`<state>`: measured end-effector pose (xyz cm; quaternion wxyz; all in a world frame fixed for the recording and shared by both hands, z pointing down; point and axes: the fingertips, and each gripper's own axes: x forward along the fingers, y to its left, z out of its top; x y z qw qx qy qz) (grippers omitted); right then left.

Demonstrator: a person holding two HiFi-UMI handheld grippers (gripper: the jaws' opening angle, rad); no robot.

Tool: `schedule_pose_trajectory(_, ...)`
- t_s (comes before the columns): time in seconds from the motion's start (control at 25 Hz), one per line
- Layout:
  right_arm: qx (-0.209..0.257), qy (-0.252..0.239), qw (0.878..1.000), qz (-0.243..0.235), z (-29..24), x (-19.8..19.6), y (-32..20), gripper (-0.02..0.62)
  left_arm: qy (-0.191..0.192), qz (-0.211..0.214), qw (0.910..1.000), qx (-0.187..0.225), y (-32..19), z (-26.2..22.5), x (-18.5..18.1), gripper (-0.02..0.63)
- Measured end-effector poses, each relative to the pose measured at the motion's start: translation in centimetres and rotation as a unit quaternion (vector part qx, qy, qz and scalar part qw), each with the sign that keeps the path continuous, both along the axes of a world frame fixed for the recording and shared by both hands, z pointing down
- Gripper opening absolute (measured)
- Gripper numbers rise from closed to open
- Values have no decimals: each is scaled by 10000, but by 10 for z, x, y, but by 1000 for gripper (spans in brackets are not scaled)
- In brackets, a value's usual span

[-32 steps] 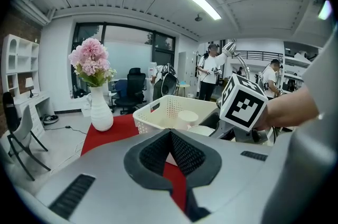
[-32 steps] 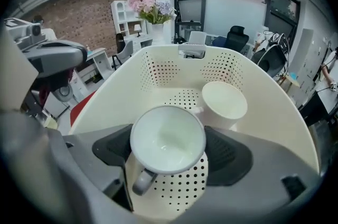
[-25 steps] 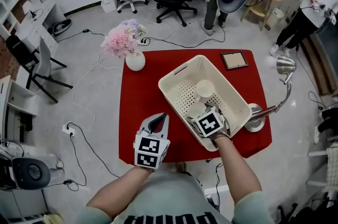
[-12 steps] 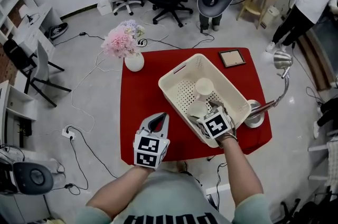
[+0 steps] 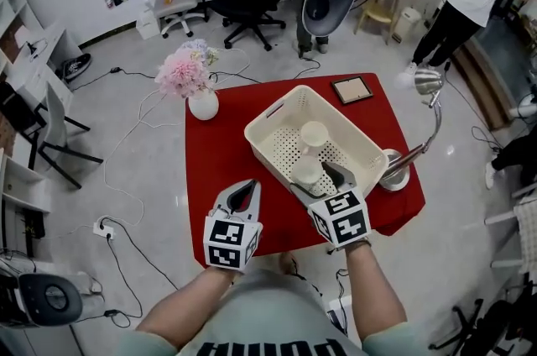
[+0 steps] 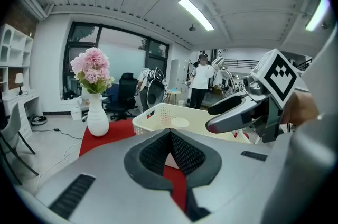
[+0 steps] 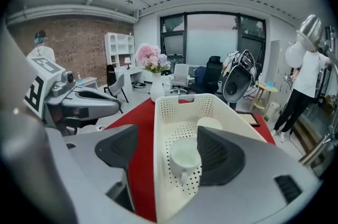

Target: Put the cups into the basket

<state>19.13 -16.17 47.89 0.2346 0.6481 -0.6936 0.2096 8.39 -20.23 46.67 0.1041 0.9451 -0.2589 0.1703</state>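
A cream perforated basket [image 5: 277, 121] stands on the red table [image 5: 220, 161]. Two white cups sit inside it: one [image 5: 314, 134] toward the far side and one [image 5: 305, 172] at the near end. In the right gripper view the near cup [image 7: 185, 157] shows its handle, with the far cup [image 7: 210, 123] behind it. My right gripper [image 5: 317, 181] hovers open at the basket's near end, its jaws astride the near wall, and holds nothing. My left gripper [image 5: 243, 196] is shut and empty over the table's front left, beside the basket [image 6: 169, 116].
A white vase of pink flowers [image 5: 201, 101] stands at the table's far left corner. A picture frame [image 5: 351, 89] lies at the far right. A desk lamp [image 5: 393, 170] stands to the right of the basket. Office chairs and people are on the floor beyond.
My right gripper has drawn back from inside the basket toward its near end. The near cup now shows uncovered in the basket. The left gripper has barely moved.
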Motion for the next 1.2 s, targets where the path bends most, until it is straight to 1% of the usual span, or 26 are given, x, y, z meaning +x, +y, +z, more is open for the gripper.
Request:
schedule_pose_trajectory(0.04,106,16,9999,65,-5,-6,2,346,35,18,10000,3,2,-2,-2,3)
schedule_pose_trajectory(0.12,291,62,9994,201,-14,-17,7,171,107,52,9999,7,5,-6,-8,2)
schedule_pose_trajectory(0.24,455,21,9984,347,-17,-34,14,81,179,105,9998,25,10,-12,-17,2)
schedule_pose_trajectory(0.32,509,-3,9977,436,-15,-46,19,49,208,133,9997,40,14,-15,-24,2)
schedule_pose_trajectory(0.52,727,-55,9946,736,-14,-71,34,17,303,218,9992,108,25,-24,-44,3)
schedule_pose_trajectory(0.88,1112,-150,9872,1132,-20,-110,58,15,438,385,9980,260,48,-36,-85,2)
schedule_pose_trajectory(1.2,1142,-48,9848,1307,-21,-145,82,15,516,605,9966,206,70,-32,-117,3)
